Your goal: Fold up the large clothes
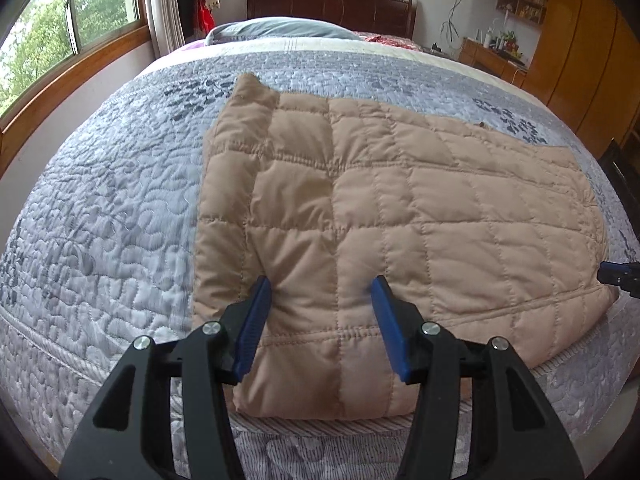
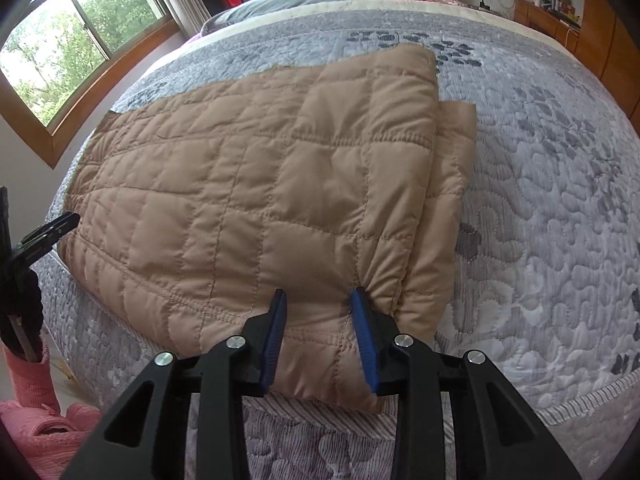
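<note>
A tan quilted garment (image 1: 384, 208) lies folded flat on the bed, its near edge hanging slightly over the bed's front edge. It also shows in the right wrist view (image 2: 256, 184), with a folded layer and a lower flap at its right side. My left gripper (image 1: 322, 292) is open, its blue fingers (image 1: 256, 320) resting over the garment's near left part with fabric between them. My right gripper (image 2: 318, 300) is open over the garment's near right corner. The right gripper's tip shows at the right edge of the left wrist view (image 1: 618, 274).
The bed has a grey-white quilted cover (image 1: 120, 208) and a dark headboard (image 1: 328, 4) with a grey pillow (image 1: 276, 30). A window (image 1: 60, 28) is on the left, wooden cabinets (image 1: 580, 40) on the right. Pink slippers (image 2: 44, 428) lie on the floor.
</note>
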